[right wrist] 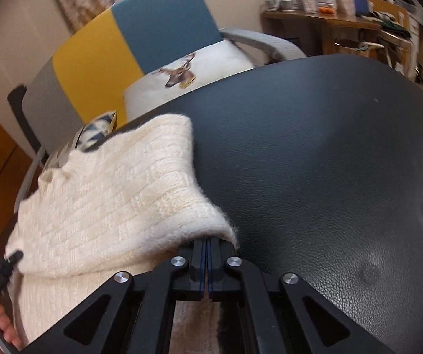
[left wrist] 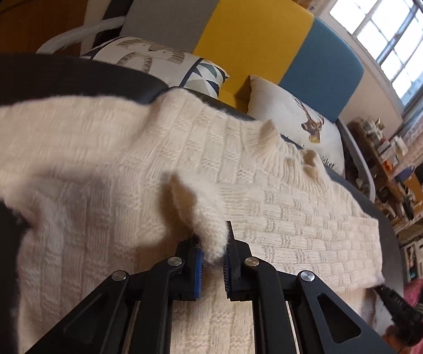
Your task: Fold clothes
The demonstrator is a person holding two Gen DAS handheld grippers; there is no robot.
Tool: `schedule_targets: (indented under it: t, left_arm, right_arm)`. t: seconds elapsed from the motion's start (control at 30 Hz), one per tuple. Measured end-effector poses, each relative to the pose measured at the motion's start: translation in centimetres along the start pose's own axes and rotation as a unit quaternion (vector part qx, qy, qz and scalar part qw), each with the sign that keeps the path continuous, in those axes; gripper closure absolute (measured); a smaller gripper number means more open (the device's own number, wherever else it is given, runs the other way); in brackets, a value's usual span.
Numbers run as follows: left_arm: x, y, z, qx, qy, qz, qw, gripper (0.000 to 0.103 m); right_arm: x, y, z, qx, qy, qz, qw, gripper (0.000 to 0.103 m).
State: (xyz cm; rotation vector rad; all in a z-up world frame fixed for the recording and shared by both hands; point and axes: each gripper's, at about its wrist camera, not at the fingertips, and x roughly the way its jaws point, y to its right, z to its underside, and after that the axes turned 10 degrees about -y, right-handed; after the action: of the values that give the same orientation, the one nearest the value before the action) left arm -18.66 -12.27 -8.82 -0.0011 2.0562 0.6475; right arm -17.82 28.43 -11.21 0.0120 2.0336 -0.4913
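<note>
The cream basket-weave knitted sweater [left wrist: 270, 206] lies spread on the black leather-textured tabletop [right wrist: 314, 153], its long axis running between the two tools. The left gripper [left wrist: 211, 253], narrowly parted, pinches a raised fold of knit; the right gripper [right wrist: 207, 250], pressed together, clamps the opposite edge. Both hold lifted cloth, neither nearer

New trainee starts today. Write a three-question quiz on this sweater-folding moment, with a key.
1. True or false: the right gripper is shut on the cream knit sweater.
2. What does the left gripper pinch? A) a pillow B) a sweater fold C) nothing
3. Fill in: the sweater lies on a black ___ surface.

Key: 1 true; 2 B; 3 leather-look.
</note>
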Motion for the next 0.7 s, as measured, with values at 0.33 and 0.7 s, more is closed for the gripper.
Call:
schedule_targets:
  t: [0.33, 0.7]
  left_arm:
    - [1.8, -0.9, 0.0, 0.024, 0.019, -0.003, 0.9995, 0.089]
    - [2.1, -3.2, 0.2, -0.01, 0.019, 0.078, 0.9967, 0.083]
  right_arm:
    - [-1.2, 0.1, 0.4, -0.027, -0.022, -0.023, 0.999, 0.102]
    - [-4.3, -7.2, -3.1, -0.188, 0.019, 0.035, 0.981, 0.101]
